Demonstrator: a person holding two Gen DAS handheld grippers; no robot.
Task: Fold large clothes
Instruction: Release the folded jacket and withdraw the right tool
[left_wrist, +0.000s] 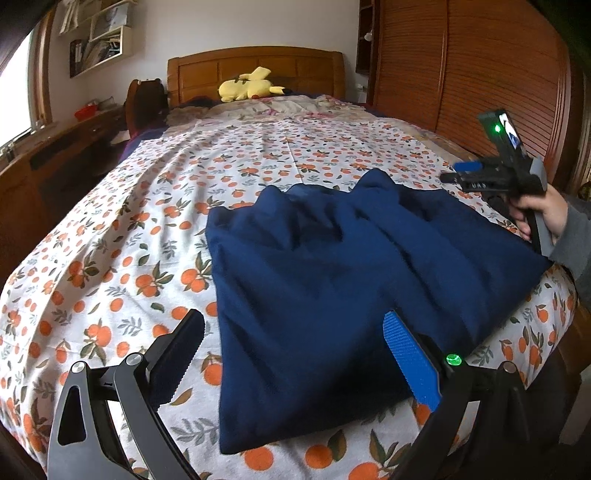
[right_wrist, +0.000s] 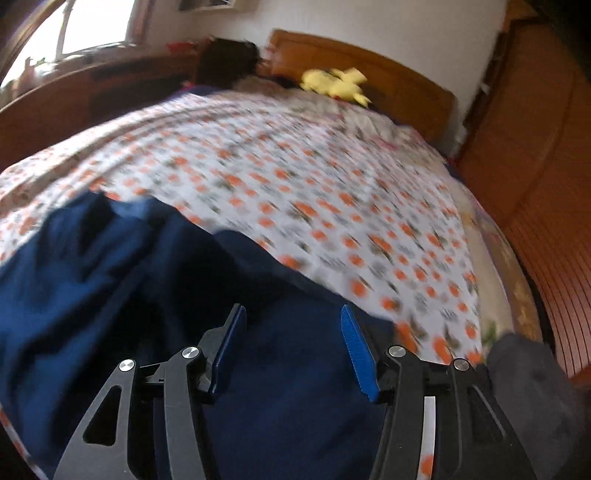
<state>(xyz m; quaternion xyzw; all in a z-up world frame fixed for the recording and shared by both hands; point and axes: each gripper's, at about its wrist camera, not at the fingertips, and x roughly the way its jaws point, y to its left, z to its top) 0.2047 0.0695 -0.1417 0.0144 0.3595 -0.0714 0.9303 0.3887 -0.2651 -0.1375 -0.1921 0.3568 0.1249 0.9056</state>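
Observation:
A navy blue garment lies partly folded and rumpled on the near right part of the bed's orange-print sheet. My left gripper hangs open just above the garment's near edge, one finger over the sheet, the other over the cloth, nothing between them. My right gripper is at the garment's far right edge, held by a hand in a grey sleeve. In the blurred right wrist view the right gripper stands open over the navy garment, with nothing pinched.
A yellow plush toy lies by the wooden headboard at the far end. A slatted wooden wardrobe runs along the right side of the bed. A wooden desk stands on the left under a window.

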